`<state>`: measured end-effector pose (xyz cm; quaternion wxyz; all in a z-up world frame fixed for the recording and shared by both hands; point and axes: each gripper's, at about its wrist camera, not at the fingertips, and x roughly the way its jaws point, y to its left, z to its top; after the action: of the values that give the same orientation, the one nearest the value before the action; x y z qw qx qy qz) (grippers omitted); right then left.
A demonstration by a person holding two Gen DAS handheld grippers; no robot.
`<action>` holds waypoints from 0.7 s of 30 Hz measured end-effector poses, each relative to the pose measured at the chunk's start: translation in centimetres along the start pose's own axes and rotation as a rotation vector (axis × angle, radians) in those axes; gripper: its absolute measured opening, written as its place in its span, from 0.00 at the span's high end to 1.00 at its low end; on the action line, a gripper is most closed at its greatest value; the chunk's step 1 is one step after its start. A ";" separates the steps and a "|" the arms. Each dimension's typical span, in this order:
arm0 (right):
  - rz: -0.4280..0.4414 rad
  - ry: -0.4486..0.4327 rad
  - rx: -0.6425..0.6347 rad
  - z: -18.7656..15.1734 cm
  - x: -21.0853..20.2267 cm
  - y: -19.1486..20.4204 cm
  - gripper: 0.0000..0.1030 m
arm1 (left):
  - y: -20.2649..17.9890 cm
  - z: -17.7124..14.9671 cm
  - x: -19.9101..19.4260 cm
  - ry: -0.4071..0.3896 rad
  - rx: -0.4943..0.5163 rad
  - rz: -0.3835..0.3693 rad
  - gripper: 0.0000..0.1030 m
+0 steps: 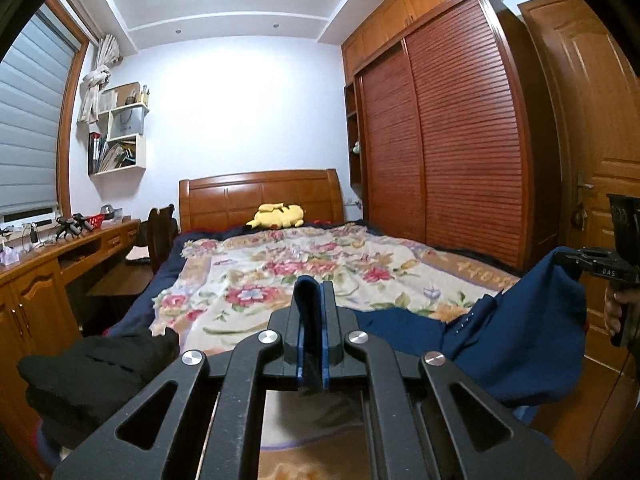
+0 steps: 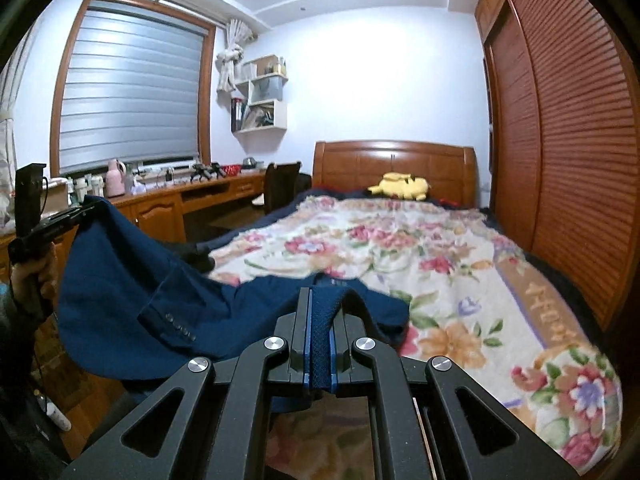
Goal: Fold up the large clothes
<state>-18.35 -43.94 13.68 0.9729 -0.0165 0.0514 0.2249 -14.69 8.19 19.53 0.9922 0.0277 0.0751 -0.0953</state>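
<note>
A large navy blue jacket (image 1: 516, 332) hangs stretched between my two grippers over the foot of the bed; it also shows in the right wrist view (image 2: 132, 288), with sleeve buttons showing. My left gripper (image 1: 312, 292) is shut on a fold of the blue jacket. My right gripper (image 2: 320, 300) is shut on another edge of the jacket. In the left wrist view the right gripper (image 1: 572, 264) holds the cloth at the right. In the right wrist view the left gripper (image 2: 86, 210) holds it at the left.
A bed with a floral blanket (image 1: 304, 264) fills the middle, with a yellow plush toy (image 1: 276, 216) by the headboard. A black garment (image 1: 100, 368) lies at the bed's near left corner. A wooden desk (image 1: 48, 256) stands left, a wardrobe (image 1: 444, 140) right.
</note>
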 end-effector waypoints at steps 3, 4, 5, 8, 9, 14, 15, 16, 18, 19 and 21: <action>-0.004 -0.023 -0.016 0.7 -0.6 -0.1 0.94 | 0.0 0.8 -0.7 -0.022 0.002 0.000 0.94; -0.001 -0.031 -0.018 0.6 -0.4 -0.3 0.94 | 0.0 1.2 -1.0 -0.029 0.004 0.003 0.94; 0.002 -0.040 -0.020 0.7 -0.7 -0.3 0.94 | 0.1 1.6 -1.2 -0.036 0.004 0.005 0.94; 0.007 -0.066 -0.028 1.0 -1.1 -0.5 0.94 | 0.7 2.4 -1.4 -0.050 -0.001 0.017 0.94; 0.006 -0.076 -0.030 1.2 -1.1 -0.5 0.94 | 0.9 2.5 -1.2 -0.052 -0.002 0.027 0.94; -0.007 -0.051 -0.027 0.5 2.7 -1.4 0.94 | 2.4 1.6 2.8 0.003 -0.007 0.077 0.94; -0.015 -0.031 -0.022 0.4 4.3 -1.7 0.94 | 3.1 0.8 4.9 0.036 -0.014 0.092 0.94; -0.022 -0.010 -0.015 0.4 5.3 -1.7 0.94 | 3.5 0.3 6.2 0.059 -0.019 0.102 0.94; -0.048 0.040 -0.004 0.2 9.1 -2.2 0.94 | 4.4 -1.3 9.3 0.110 -0.031 0.127 0.94; -0.067 0.069 0.000 -0.3 11.3 -2.7 0.94 | 4.9 -2.2 11.1 0.140 -0.039 0.141 0.94; -0.084 0.119 0.023 -1.1 15.3 -3.5 0.94 | 5.9 -4.0 14.2 0.194 -0.054 0.165 0.94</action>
<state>-3.25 -40.53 10.99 0.9767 -0.0211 0.1112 0.1821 -0.33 11.62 13.67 0.9852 0.0164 0.1706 -0.0082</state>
